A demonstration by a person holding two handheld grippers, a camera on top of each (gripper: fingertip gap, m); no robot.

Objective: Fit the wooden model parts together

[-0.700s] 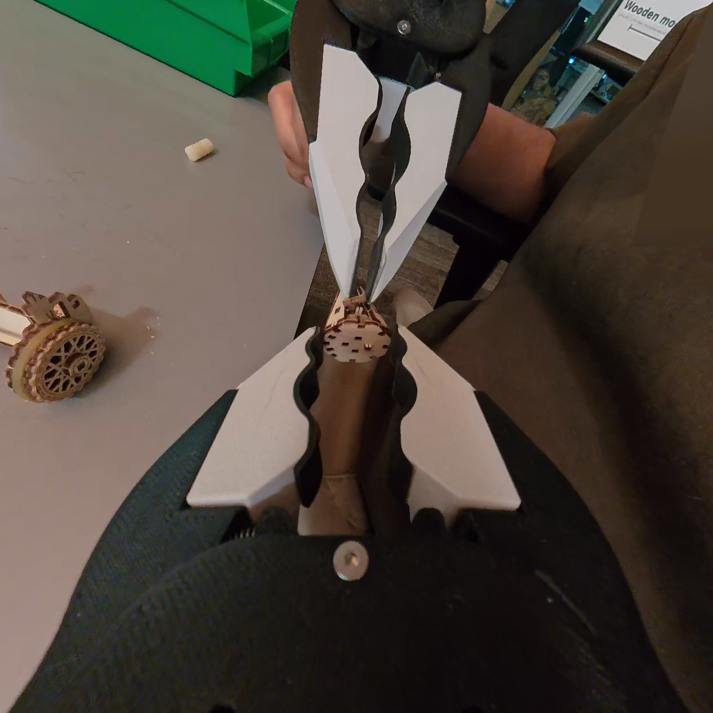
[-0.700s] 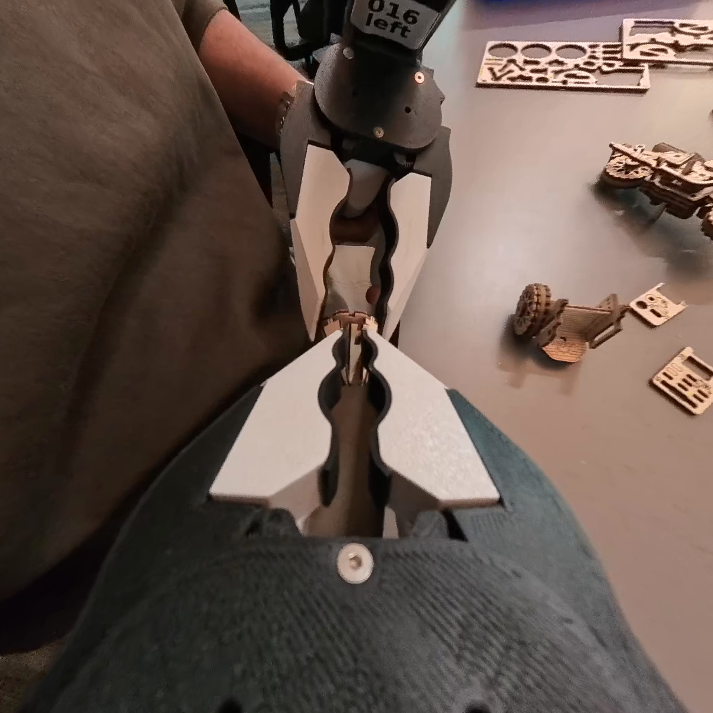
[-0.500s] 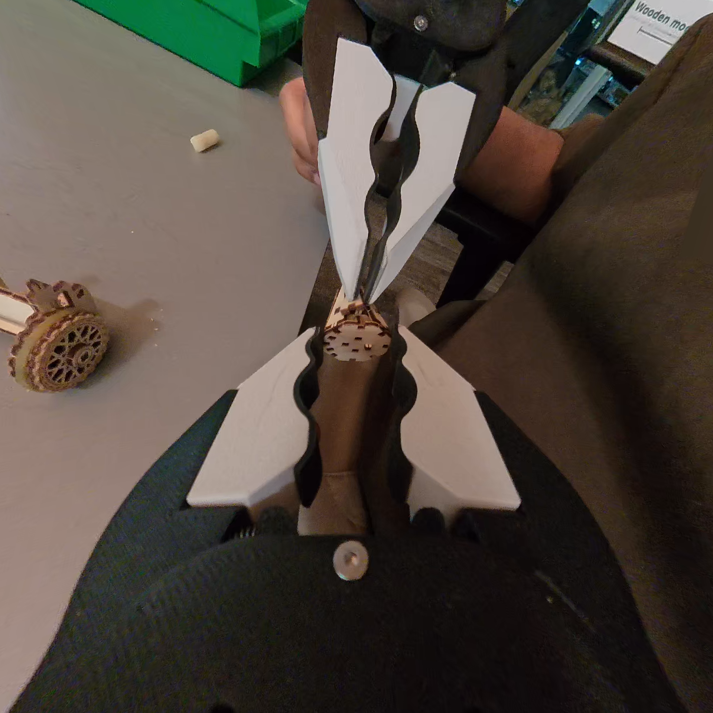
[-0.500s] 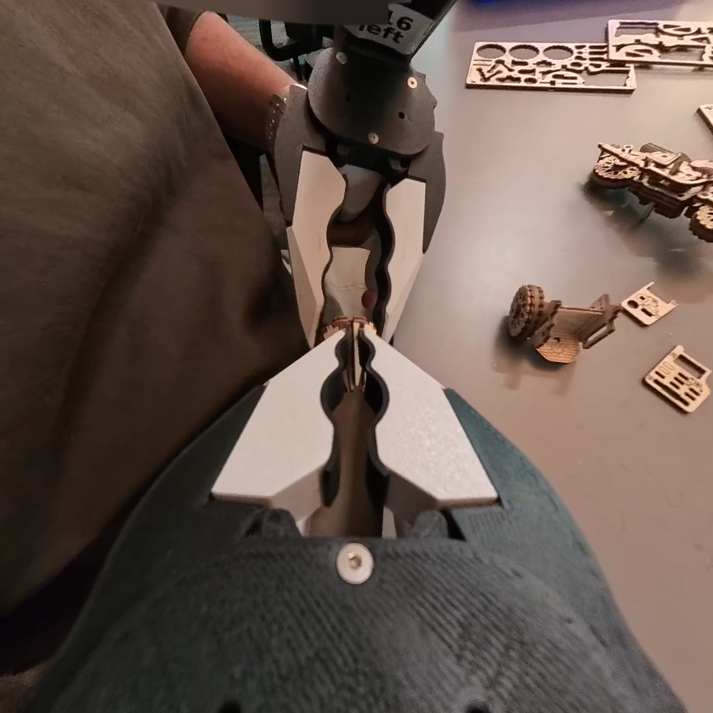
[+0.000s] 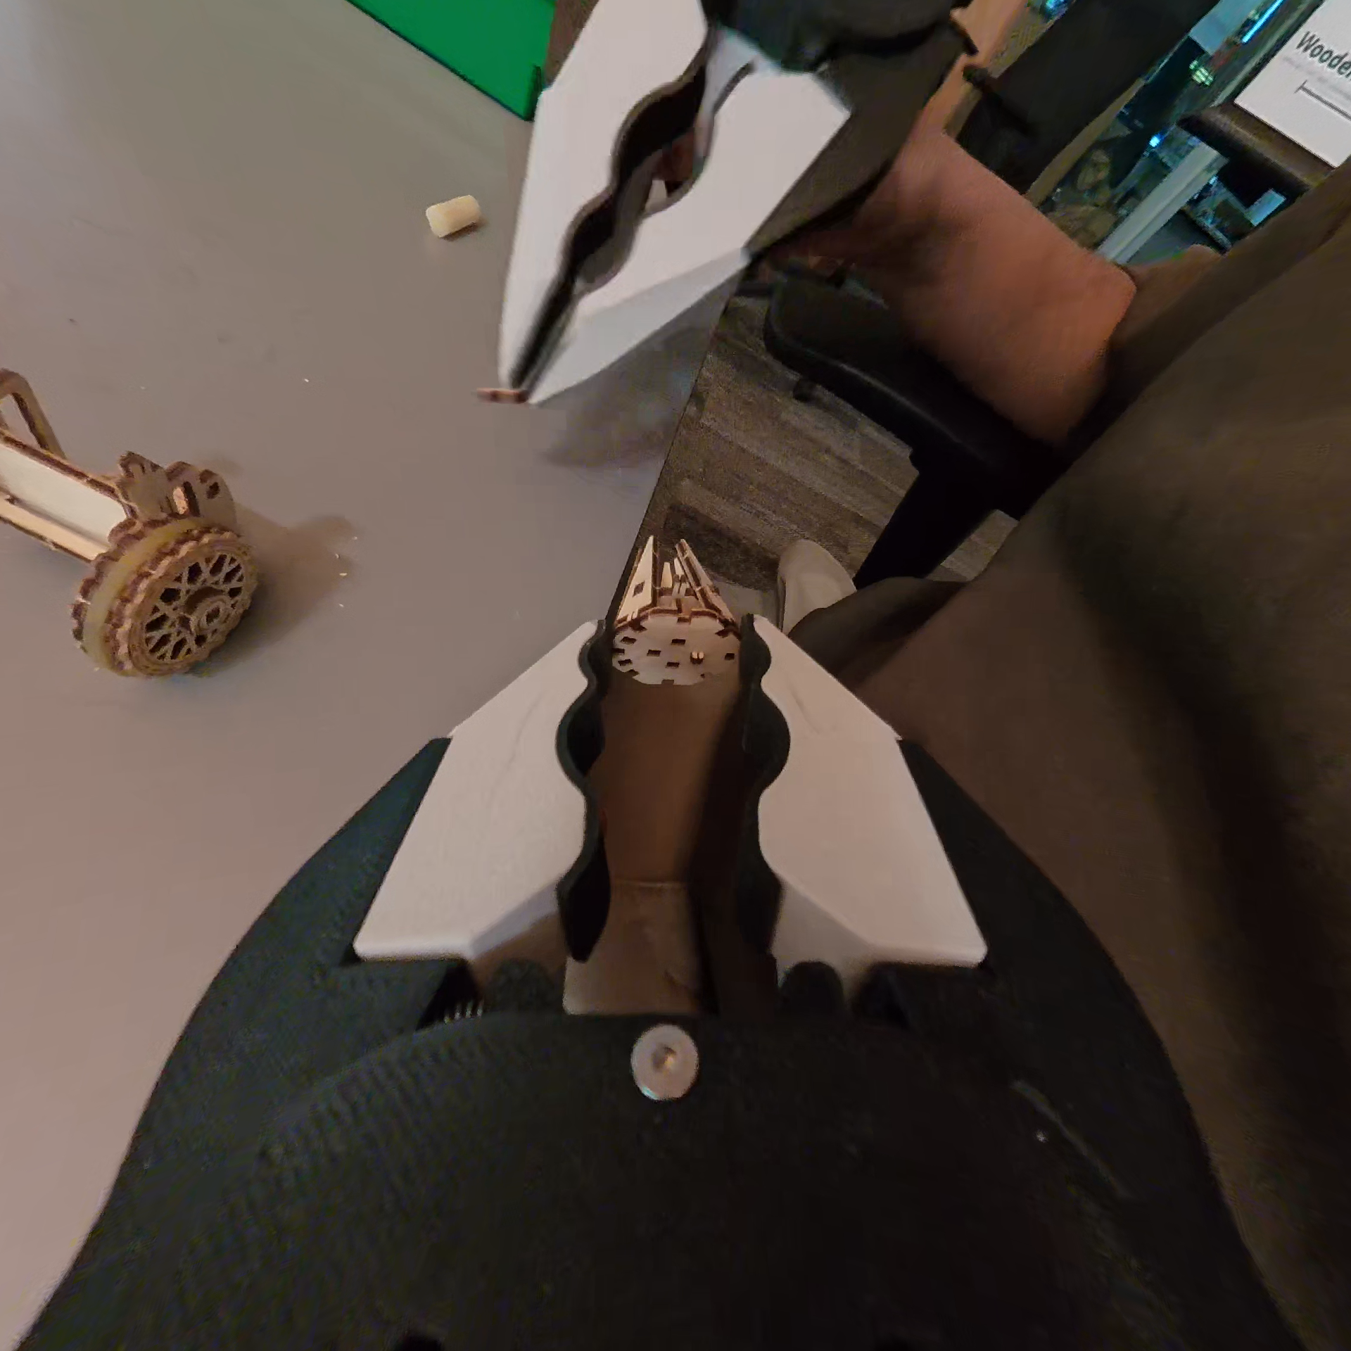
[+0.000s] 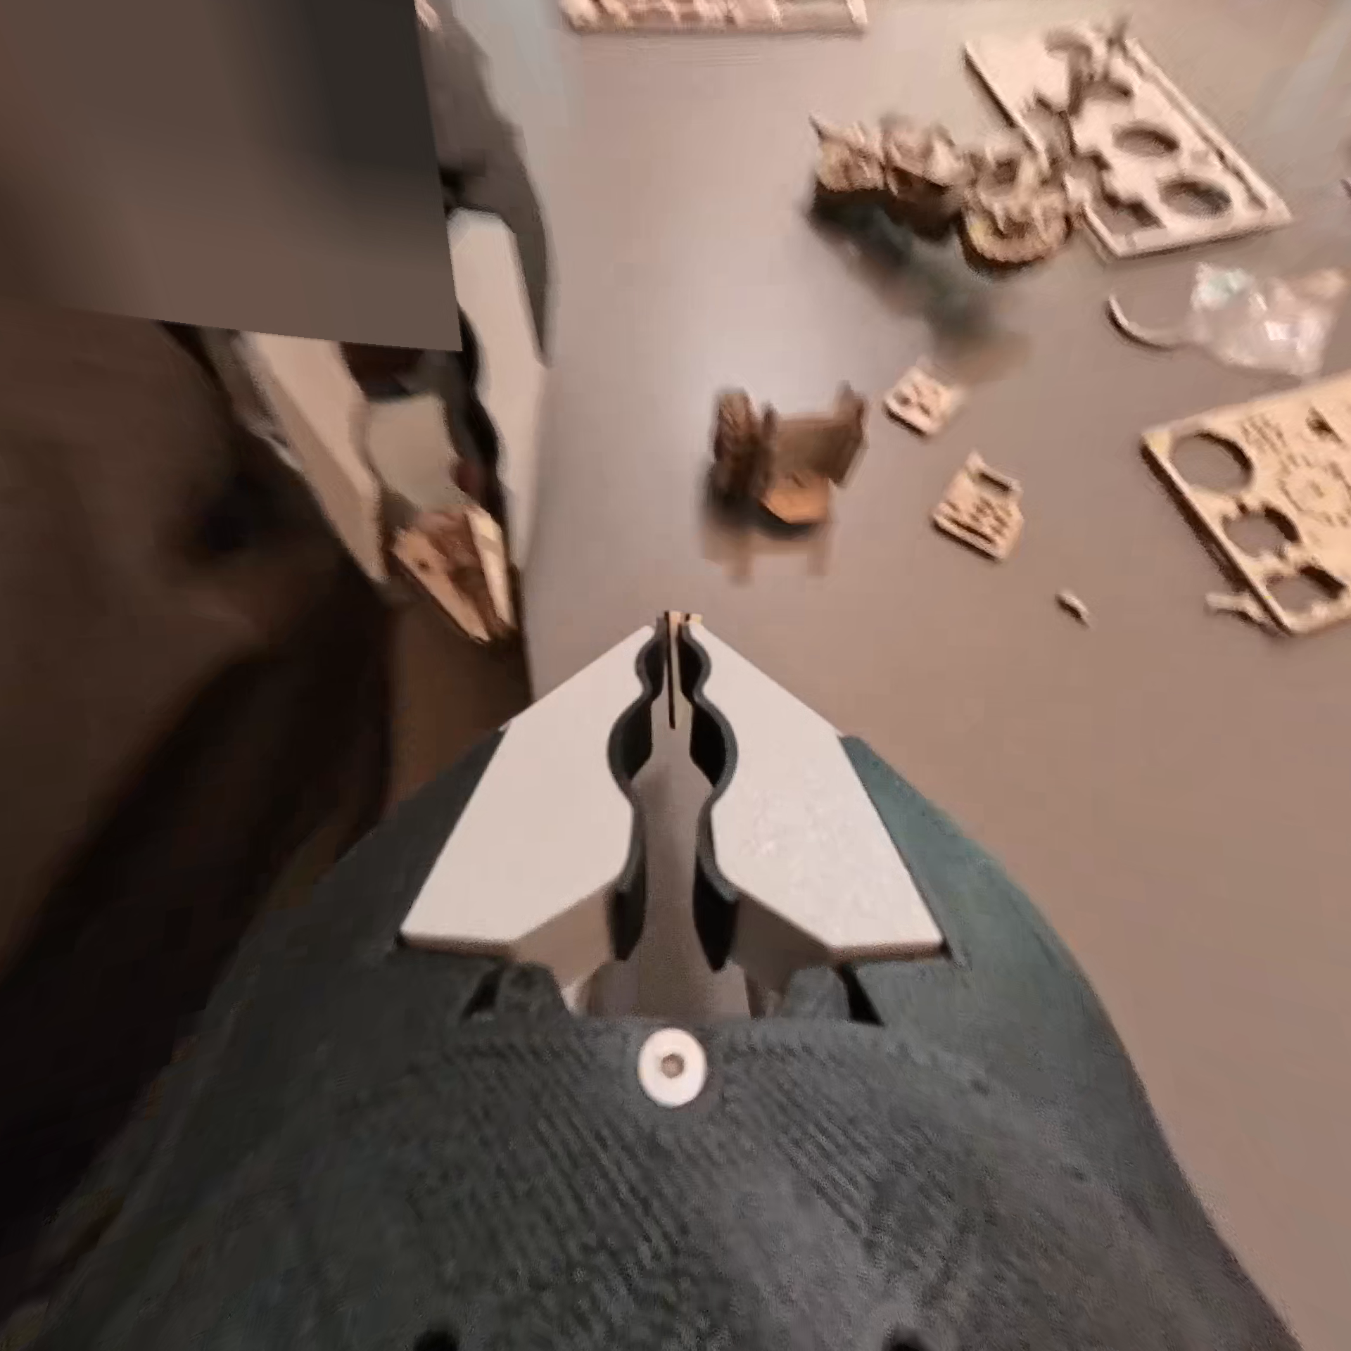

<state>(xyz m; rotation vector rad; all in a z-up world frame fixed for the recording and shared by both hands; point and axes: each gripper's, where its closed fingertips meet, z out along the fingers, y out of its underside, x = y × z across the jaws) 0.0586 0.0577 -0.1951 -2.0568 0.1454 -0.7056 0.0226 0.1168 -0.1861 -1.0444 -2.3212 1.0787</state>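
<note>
My left gripper (image 5: 672, 636) is shut on a small round wooden assembly (image 5: 672, 643) with slotted face, held past the table's edge over a person's lap. My right gripper (image 6: 676, 629) is shut on a thin flat wooden piece (image 6: 671, 672) that stands edge-on between its tips. In the left wrist view the right gripper (image 5: 519, 387) hangs over the table, up and left of the assembly, apart from it, with the piece's end showing at its tips. In the blurred right wrist view the left gripper with its assembly (image 6: 468, 570) is at the left.
A wheel-and-frame wooden subassembly (image 5: 146, 592) lies on the grey table (image 5: 219, 292), also in the right wrist view (image 6: 782, 460). A small pale peg (image 5: 453, 216), a green bin (image 5: 475, 51), a built wooden model (image 6: 943, 190), cut-out sheets (image 6: 1257, 512) and small loose parts (image 6: 979, 504) lie around. One gripper's finger ends stand about 7 cm off the other's. The small pale peg (image 5: 453, 216) lies some 15 cm from my right tips, 20 cm from my left tips.
The right gripper, which had its tips at the left gripper's assembly, has pulled away up and left over the table, still holding the thin piece. The left gripper kept its hold.
</note>
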